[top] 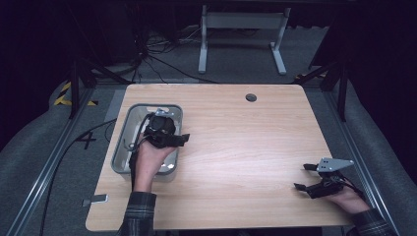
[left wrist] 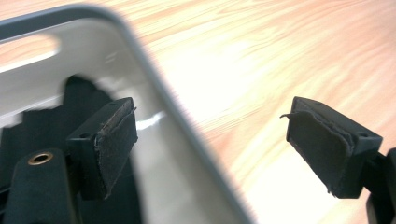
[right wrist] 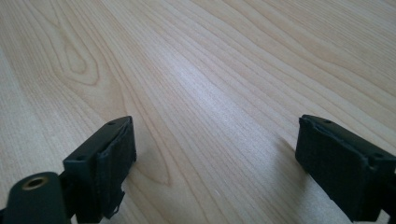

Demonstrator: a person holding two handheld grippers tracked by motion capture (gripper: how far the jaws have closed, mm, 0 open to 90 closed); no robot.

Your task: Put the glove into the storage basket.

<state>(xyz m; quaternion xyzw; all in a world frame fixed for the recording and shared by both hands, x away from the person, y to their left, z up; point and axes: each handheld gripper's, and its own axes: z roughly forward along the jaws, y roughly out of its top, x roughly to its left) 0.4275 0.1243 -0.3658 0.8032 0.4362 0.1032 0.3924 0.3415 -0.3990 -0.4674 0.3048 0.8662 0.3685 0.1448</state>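
Note:
A grey tray (top: 123, 129) sits on the left part of the wooden table (top: 236, 142). My left gripper (top: 183, 139) hovers over the tray's right side, held in a hand, its tips pointing right. In the left gripper view this gripper (left wrist: 210, 144) is open with nothing between its pads (left wrist: 114, 140). The tray rim (left wrist: 154, 84) runs beneath the gap, and a dark shape (left wrist: 79, 95) that I cannot identify lies inside the tray. My right gripper (top: 302, 177) rests low near the table's right front corner. In its own view the right gripper (right wrist: 215, 163) is open over bare wood.
A round cable hole (top: 251, 97) sits near the table's far edge. A small metal clamp (top: 96, 200) sticks out at the front left corner. Beyond the table stand a white table frame (top: 241, 29) and loose floor cables (top: 157, 54).

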